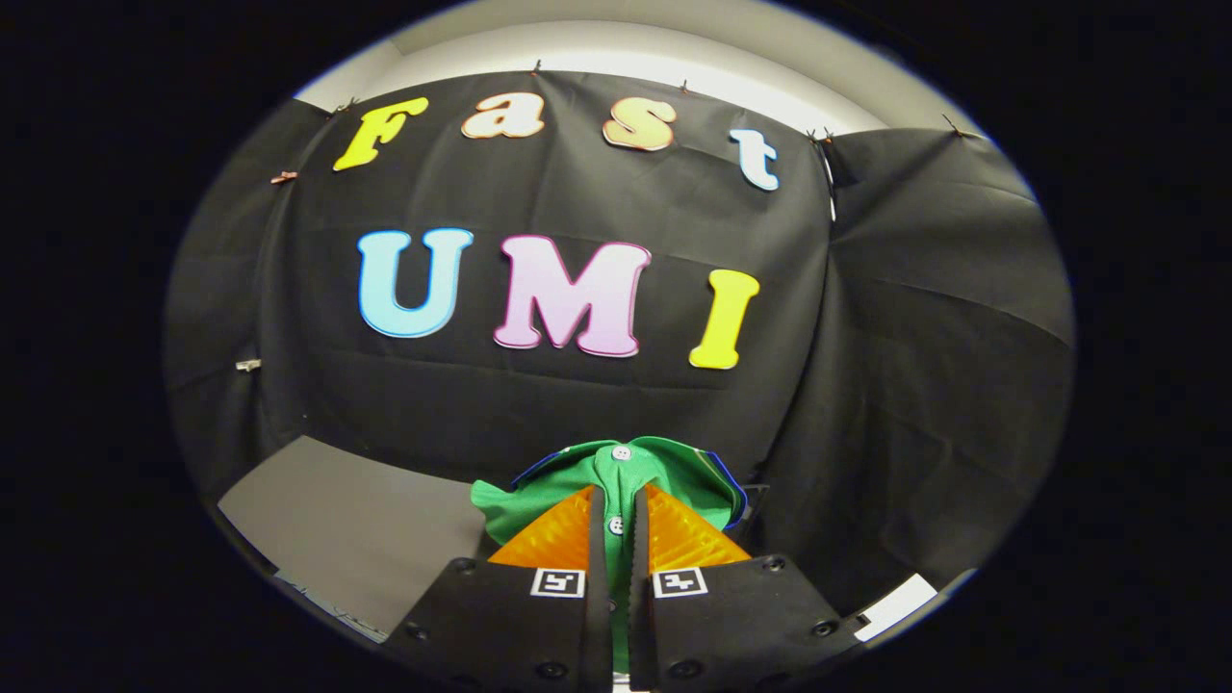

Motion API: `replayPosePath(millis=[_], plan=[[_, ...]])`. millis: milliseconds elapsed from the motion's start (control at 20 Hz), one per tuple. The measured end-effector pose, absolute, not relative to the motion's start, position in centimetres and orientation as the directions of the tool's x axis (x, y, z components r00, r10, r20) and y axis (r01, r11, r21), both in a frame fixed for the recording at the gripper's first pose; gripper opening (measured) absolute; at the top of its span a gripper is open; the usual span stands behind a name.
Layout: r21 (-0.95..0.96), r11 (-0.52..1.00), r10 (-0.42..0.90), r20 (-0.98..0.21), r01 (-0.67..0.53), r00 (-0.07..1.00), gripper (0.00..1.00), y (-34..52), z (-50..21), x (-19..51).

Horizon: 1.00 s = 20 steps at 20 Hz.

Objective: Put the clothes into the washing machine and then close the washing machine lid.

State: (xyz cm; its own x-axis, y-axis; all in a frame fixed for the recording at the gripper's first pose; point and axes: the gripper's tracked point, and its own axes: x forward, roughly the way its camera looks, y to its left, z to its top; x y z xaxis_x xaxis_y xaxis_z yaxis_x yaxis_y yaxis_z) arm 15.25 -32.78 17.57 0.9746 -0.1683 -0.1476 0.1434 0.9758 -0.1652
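Draping the whole booth, black cloth [866,366] hangs in folds before us, with a pale wall [616,53] showing above it at twelve o'clock. Down at eight o'clock from the fingers we see a dark grey surface [356,520]. Our gripper [616,505] is clenched on a green shirt [635,472] with white buttons, its fabric pinched between the fingers and bunching just beyond them.

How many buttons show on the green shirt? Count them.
2. One button sits at the collar of the green shirt, beyond the gripper; another button lies between its fingers. Folds may hide more.
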Motion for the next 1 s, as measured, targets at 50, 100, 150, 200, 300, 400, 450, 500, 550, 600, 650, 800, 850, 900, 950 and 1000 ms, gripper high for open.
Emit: replayPosePath(millis=[50, 100, 150, 200, 300, 400, 450, 500, 550, 600, 650, 800, 850, 900, 950, 1000], plan=[[-0.161, 0.975, -0.176, -0.152, 0.151, 0.973, 0.11, -33.8, 17.1, 15.6], [-0.161, 0.973, -0.189, -0.163, 0.163, 0.968, 0.11, -34.8, 16.5, 16.0], [-0.164, 0.971, -0.203, -0.171, 0.175, 0.964, 0.11, -35.8, 15.9, 16.4], [-0.164, 0.968, -0.219, -0.182, 0.19, 0.959, 0.11, -37.0, 15.2, 16.9], [-0.15, 0.966, -0.239, -0.2, 0.211, 0.95, 0.11, -38.5, 13.6, 17.9], [-0.141, 0.964, -0.252, -0.215, 0.226, 0.944, 0.11, -39.8, 12.0, 18.9], [-0.139, 0.965, -0.251, -0.225, 0.224, 0.941, 0.11, -40.2, 10.9, 19.5], [-0.145, 0.964, -0.252, -0.238, 0.222, 0.938, 0.11, -40.6, 9.6, 20.0], [-0.154, 0.964, -0.248, -0.248, 0.215, 0.936, 0.11, -40.9, 8.3, 20.6], [-0.158, 0.967, -0.235, -0.265, 0.198, 0.935, 0.11, -40.9, 6.9, 20.9], [-0.16, 0.97, -0.22, -0.272, 0.181, 0.937, 0.11, -40.8, 5.7, 21.2], [-0.163, 0.972, -0.213, -0.338, 0.166, 0.916, 0.11, -41.5, 0.8, 22.1], [-0.169, 0.973, -0.213, -0.365, 0.16, 0.906, 0.11, -41.6, -0.9, 22.2], [-0.172, 0.975, -0.199, -0.389, 0.142, 0.9, 0.11, -41.5, -2.7, 22.4], [-0.177, 0.975, -0.195, -0.413, 0.131, 0.89, 0.11, -41.5, -4.1, 22.6], [-0.185, 0.975, -0.192, -0.437, 0.121, 0.879, 0.11, -41.6, -5.7, 22.7]])
